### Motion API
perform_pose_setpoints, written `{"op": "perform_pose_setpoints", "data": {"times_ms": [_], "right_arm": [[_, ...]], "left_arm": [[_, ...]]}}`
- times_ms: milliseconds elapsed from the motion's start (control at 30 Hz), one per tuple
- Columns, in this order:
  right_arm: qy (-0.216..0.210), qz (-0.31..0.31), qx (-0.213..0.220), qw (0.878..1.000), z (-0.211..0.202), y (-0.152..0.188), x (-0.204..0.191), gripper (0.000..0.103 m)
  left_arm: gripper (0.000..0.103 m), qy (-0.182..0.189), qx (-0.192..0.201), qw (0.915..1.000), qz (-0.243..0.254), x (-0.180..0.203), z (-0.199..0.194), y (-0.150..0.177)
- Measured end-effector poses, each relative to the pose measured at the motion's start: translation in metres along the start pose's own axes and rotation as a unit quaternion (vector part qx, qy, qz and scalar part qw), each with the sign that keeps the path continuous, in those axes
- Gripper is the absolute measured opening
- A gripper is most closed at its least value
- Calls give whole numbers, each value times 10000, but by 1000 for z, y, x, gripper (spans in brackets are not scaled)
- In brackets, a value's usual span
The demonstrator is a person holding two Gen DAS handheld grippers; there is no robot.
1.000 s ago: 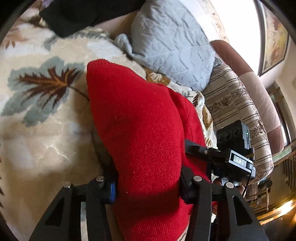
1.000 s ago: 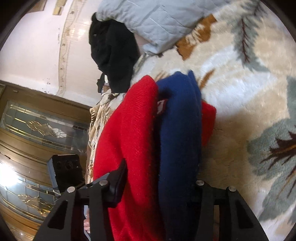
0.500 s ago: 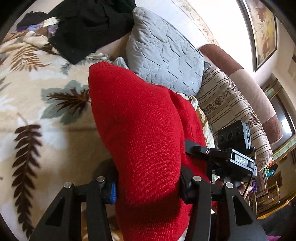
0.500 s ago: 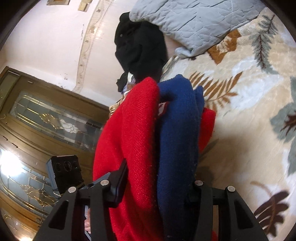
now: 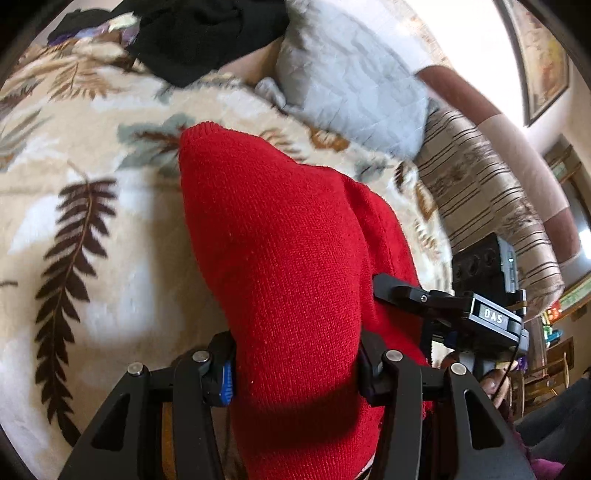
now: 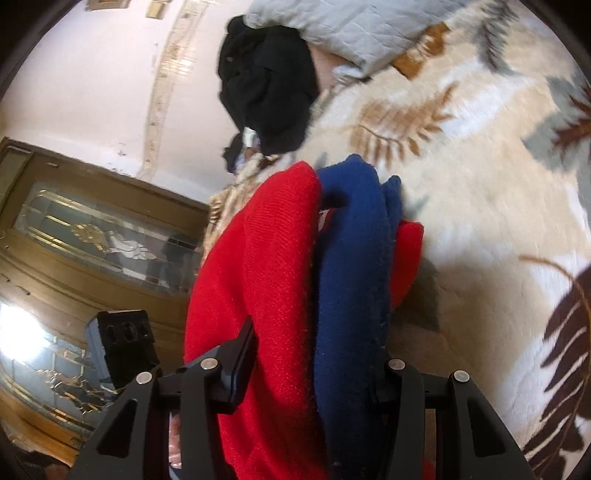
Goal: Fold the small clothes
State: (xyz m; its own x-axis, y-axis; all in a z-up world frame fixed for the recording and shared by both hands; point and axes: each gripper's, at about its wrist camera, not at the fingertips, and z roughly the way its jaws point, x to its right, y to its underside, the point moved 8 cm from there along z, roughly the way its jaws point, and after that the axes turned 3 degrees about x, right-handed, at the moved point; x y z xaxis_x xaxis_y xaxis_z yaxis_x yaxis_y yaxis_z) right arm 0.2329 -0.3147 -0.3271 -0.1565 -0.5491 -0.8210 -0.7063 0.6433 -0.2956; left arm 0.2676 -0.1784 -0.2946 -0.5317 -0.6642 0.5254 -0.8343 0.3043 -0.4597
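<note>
A cream blanket with a leaf print (image 5: 110, 229) is the surface that everything here sits on or hangs above. At its far left edge in the left wrist view lies a heap of black clothes (image 5: 207, 40), and just to the right of the heap, still on the blanket, rests a grey quilted pillow (image 5: 354, 92). Right of the pillow runs a striped sofa arm (image 5: 491, 206).

Above the middle of the blanket, the left gripper (image 5: 295, 365) pinches a thick bundle of red knit garment (image 5: 280, 258); both pads press into the wool, so the jaws stand partly apart around the fabric. The bundle rises away from the fingers and hangs over the blanket, whether it touches the blanket cannot be told.

To the right of that bundle, the right gripper (image 5: 402, 295) reaches in, its body marked with small white letters.

In the right wrist view, the right gripper (image 6: 314, 369) clamps the same garment, here showing a red fold (image 6: 258, 277) on the left and a blue fold (image 6: 351, 277) on the right, squeezed side by side between the pads. The blanket (image 6: 480, 221) spreads to the right of the folds, the black clothes (image 6: 266, 92) and the pillow (image 6: 351, 26) beyond them.
</note>
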Motion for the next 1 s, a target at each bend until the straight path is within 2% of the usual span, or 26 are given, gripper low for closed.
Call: {"op": "perform_pose_setpoints", "data": {"times_ms": [167, 333, 533, 667, 767, 833, 900, 967, 1000], "right_arm": [[41, -53, 60, 10000, 6, -1, 9, 50], [219, -65, 8, 9997, 6, -1, 15, 56], [978, -339, 7, 9946, -10, -2, 16, 69], [1590, -574, 195, 9854, -29, -9, 18, 69], [1902, -966, 563, 9754, -45, -19, 4, 69], [1765, -1189, 782, 9740, -48, -25, -15, 69], [1428, -1376, 876, 9762, -45, -27, -34, 69], [1309, -1532, 860, 9757, -35, -25, -46, 67], [1251, -1613, 775, 9759, -27, -24, -51, 62]], "left_arm": [[54, -25, -17, 10000, -56, -7, 2, 2], [64, -294, -25, 9996, 12, -12, 0, 9], [68, -621, 221, 9978, -45, -16, -14, 19], [68, -623, 301, 9968, -401, -22, -22, 37], [68, -696, 383, 9956, -493, -20, -32, 44], [68, -807, 434, 9946, -481, -18, -39, 47], [68, -961, 466, 9932, -470, -16, -45, 49], [68, -1151, 437, 9916, -394, -15, -47, 50], [68, -1299, 396, 9902, -339, -15, -48, 51]]}}
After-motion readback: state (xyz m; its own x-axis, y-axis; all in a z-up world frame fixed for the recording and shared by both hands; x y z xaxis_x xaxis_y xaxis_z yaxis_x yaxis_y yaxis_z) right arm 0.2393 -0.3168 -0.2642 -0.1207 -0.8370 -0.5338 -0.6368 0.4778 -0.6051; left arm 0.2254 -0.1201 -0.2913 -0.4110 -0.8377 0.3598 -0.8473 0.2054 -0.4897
